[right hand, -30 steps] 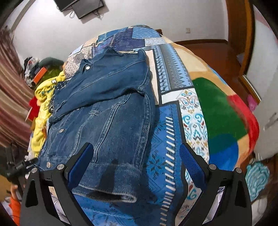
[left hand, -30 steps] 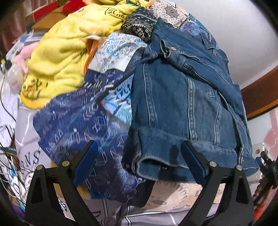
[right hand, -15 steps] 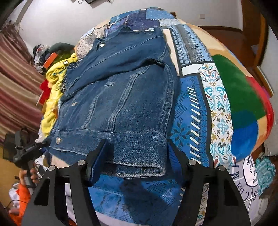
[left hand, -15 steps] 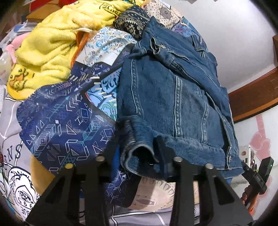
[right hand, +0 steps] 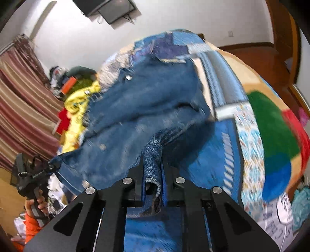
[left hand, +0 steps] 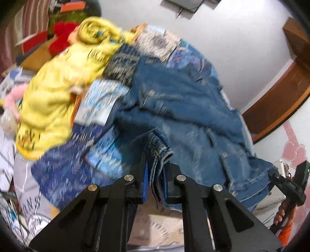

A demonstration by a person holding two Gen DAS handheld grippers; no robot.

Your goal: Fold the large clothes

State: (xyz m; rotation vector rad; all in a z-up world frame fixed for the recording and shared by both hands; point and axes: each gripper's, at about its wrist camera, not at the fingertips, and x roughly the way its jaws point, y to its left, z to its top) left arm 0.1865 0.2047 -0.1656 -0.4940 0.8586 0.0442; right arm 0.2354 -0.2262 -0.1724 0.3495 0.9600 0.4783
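A blue denim jacket (left hand: 186,108) lies on a patterned blanket on the bed; it also shows in the right wrist view (right hand: 147,108). My left gripper (left hand: 155,170) is shut on one corner of the jacket's bottom hem and lifts it off the bed. My right gripper (right hand: 153,170) is shut on the other hem corner, also lifted. The hem hangs stretched between them. Each gripper shows at the edge of the other's view, the right gripper (left hand: 290,184) and the left gripper (right hand: 33,174).
A yellow fleece garment (left hand: 58,87) is heaped left of the jacket, with red cloth (left hand: 62,34) behind. The patchwork blanket (right hand: 271,126) covers the bed to the right. Striped curtains (right hand: 23,100) hang at the left. A screen (right hand: 108,9) is on the wall.
Both grippers went from open to shut on the jacket's bottom hem. They have lifted the hem off the bed and the views have tilted up, blurred by motion.
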